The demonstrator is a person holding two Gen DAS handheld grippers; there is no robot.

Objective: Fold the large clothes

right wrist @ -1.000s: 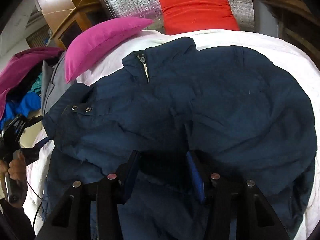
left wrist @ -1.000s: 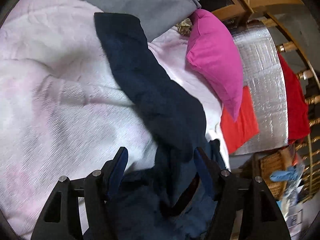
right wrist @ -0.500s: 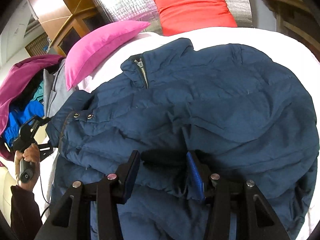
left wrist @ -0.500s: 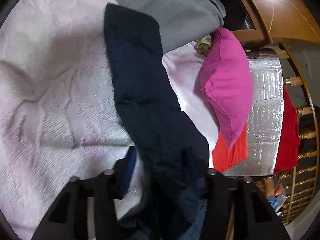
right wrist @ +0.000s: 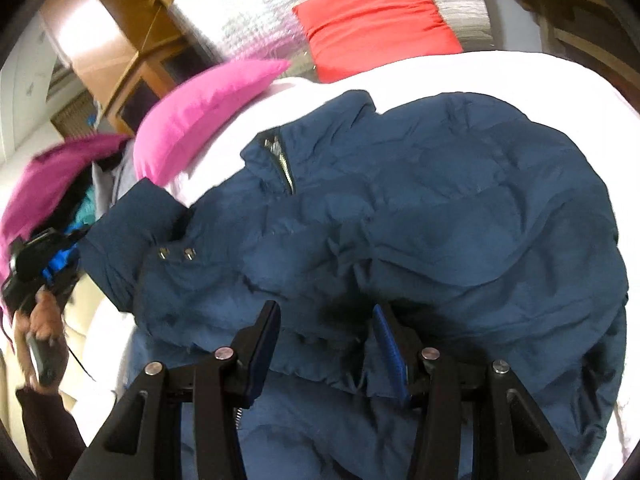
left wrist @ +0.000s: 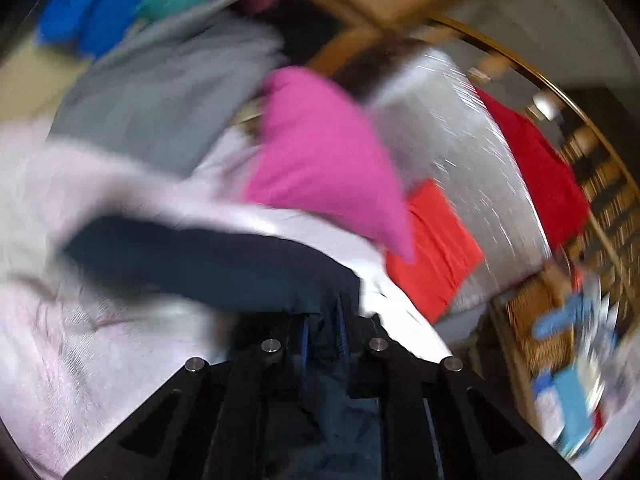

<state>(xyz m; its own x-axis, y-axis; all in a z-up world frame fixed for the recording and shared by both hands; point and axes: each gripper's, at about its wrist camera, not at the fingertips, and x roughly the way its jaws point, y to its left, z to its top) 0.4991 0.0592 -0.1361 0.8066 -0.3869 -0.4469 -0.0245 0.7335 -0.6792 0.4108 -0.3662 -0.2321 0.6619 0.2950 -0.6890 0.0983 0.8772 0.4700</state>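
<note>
step: folding sleeve [left wrist: 192,264] inward over navy puffer jacket [right wrist: 420,220] on bed [right wrist: 520,80] | left gripper [left wrist: 322,328]: jaws pinched on sleeve | right gripper [right wrist: 326,340]: jaws wide, holding nothing | next: lay sleeve flat across the body, then release

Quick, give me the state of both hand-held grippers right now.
Left hand-held gripper: shut on the navy jacket sleeve.
Right hand-held gripper: open, fingers astride a fold of the navy jacket.

The navy jacket [right wrist: 420,240] covers most of the bed [right wrist: 520,80], leaving bare white sheet only along its far edge and right side. A pink pillow [right wrist: 200,112] and an orange cushion [right wrist: 372,20] block the head end, and heaped clothes [left wrist: 160,88] crowd the left.
</note>
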